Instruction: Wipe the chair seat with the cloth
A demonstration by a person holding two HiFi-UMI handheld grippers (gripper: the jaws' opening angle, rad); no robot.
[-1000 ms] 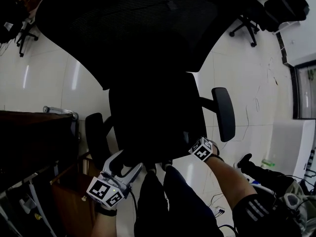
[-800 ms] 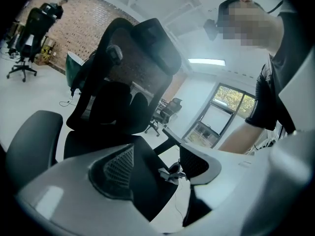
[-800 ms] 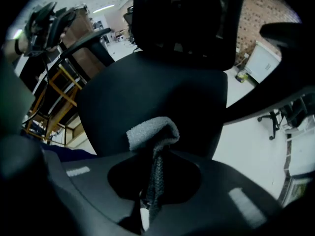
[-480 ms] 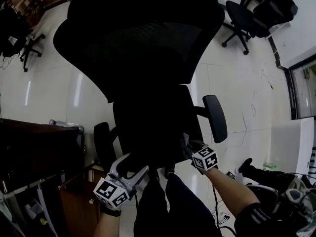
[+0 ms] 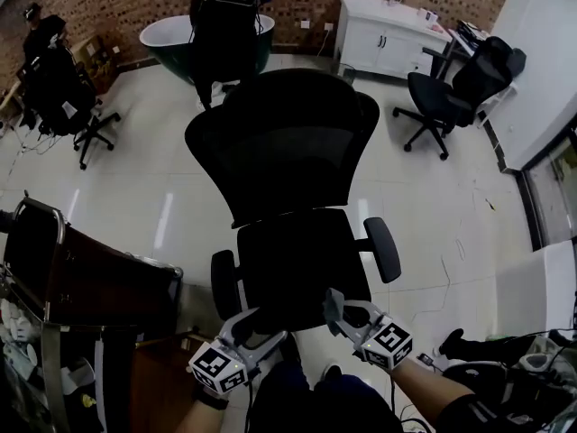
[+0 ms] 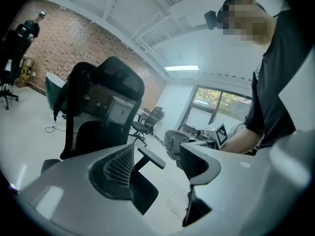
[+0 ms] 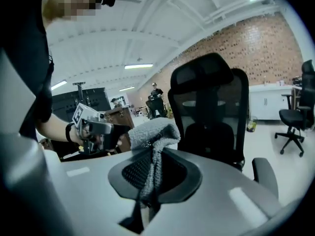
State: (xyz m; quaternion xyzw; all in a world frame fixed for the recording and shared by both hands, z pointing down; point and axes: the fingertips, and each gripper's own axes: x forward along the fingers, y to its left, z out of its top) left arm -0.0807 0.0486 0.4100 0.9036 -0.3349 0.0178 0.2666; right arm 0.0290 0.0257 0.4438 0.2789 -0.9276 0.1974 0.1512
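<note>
The black office chair stands in the middle of the head view, its seat below the mesh backrest. At the seat's front right corner my right gripper is shut on a grey cloth. In the right gripper view the cloth bulges out above the jaws and a strip hangs down between them. My left gripper is at the seat's front left edge, open, with nothing between its jaws. The left gripper view shows the cloth beyond its right jaw.
Two armrests flank the seat. A dark wooden desk stands close at the left. Other office chairs are at the back right and back left. A green tub and a white cabinet line the brick wall.
The head view has pulled back and up, so the whole chair and room now show. Both grippers have stayed at the seat's front edge, the right one holding the cloth.
</note>
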